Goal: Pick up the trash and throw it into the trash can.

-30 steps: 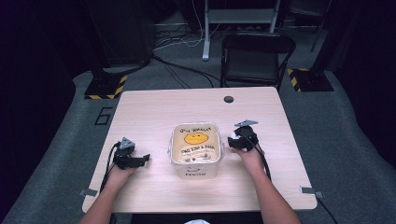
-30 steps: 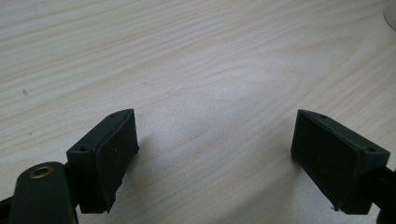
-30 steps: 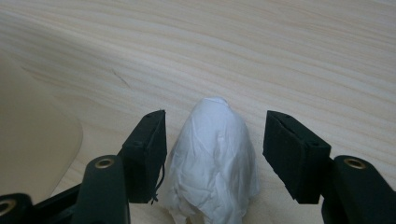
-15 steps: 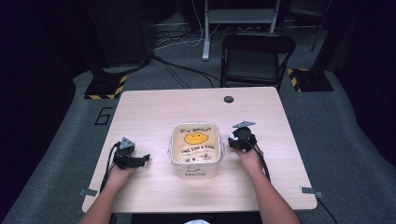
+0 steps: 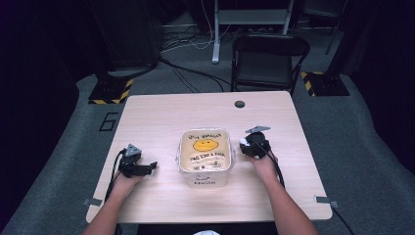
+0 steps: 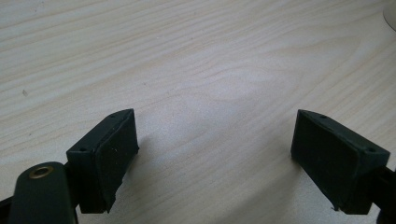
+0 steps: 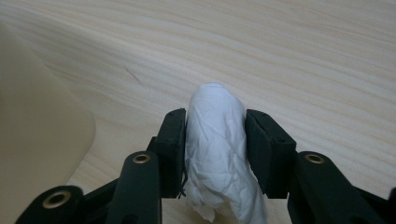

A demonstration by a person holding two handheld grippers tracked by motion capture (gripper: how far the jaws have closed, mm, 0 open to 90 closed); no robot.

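Observation:
A lidded plastic tub (image 5: 205, 155) with a yellow smiley face on its beige lid stands in the middle of the wooden table (image 5: 161, 117); its lid edge (image 7: 37, 140) fills the left of the right gripper view. My right gripper (image 5: 244, 146) sits just right of the tub, shut on a crumpled white wad of tissue (image 7: 215, 140) squeezed between its jaws (image 7: 215, 154). My left gripper (image 5: 149, 167) rests on the table left of the tub, its jaws wide apart (image 6: 215, 158) over bare wood with nothing between them.
A small dark round disc (image 5: 239, 104) sits near the table's far edge. A black chair (image 5: 269, 58) stands beyond the table, with cables and stand bases on the grey floor. The person's forearms (image 5: 284, 205) come in from the near edge.

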